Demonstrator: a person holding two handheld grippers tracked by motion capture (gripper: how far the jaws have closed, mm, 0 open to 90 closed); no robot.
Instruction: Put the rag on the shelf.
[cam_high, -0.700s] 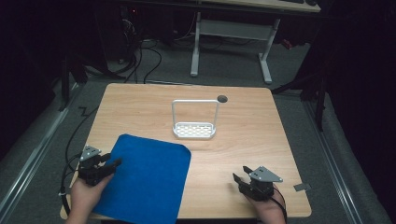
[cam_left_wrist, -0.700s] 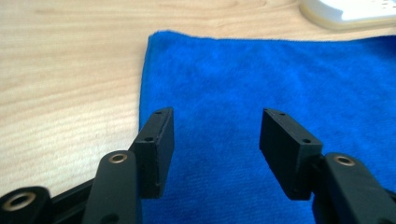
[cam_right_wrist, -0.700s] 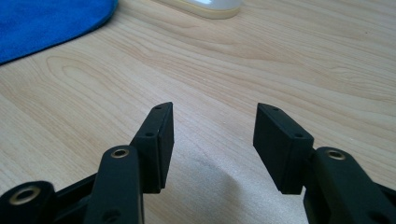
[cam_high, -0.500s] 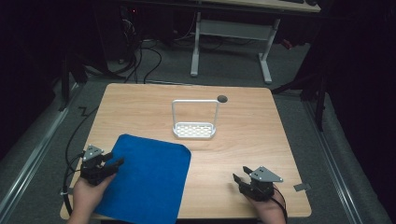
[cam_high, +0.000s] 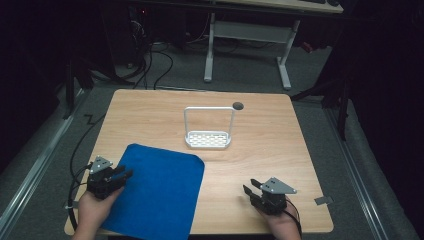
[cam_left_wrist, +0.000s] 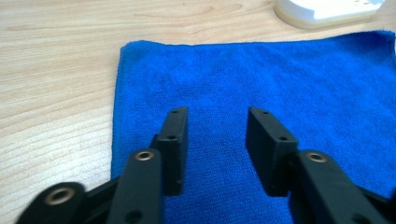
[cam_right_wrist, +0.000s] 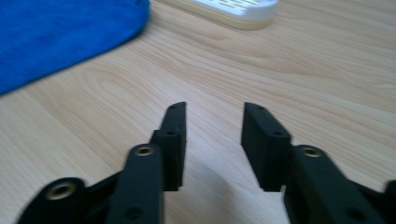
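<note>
Your left hand-held gripper sits over the near-left edge of the flat blue microfibre cloth; its jaws stand apart over the nap with nothing between them. Your right hand-held gripper rests at the near-right of the light wooden desk, jaws likewise parted over bare wood, well apart from the cloth. The cloth's near edge runs to the desk front and is cut off at the bottom of the high view. The white perforated tray with a tall wire hoop handle stands mid-desk, just beyond the cloth's far corner; in both gripper views only a blurred slice of its base shows at the top. No writing or labels are legible anywhere. The room behind the desk is too dark to make out.
</note>
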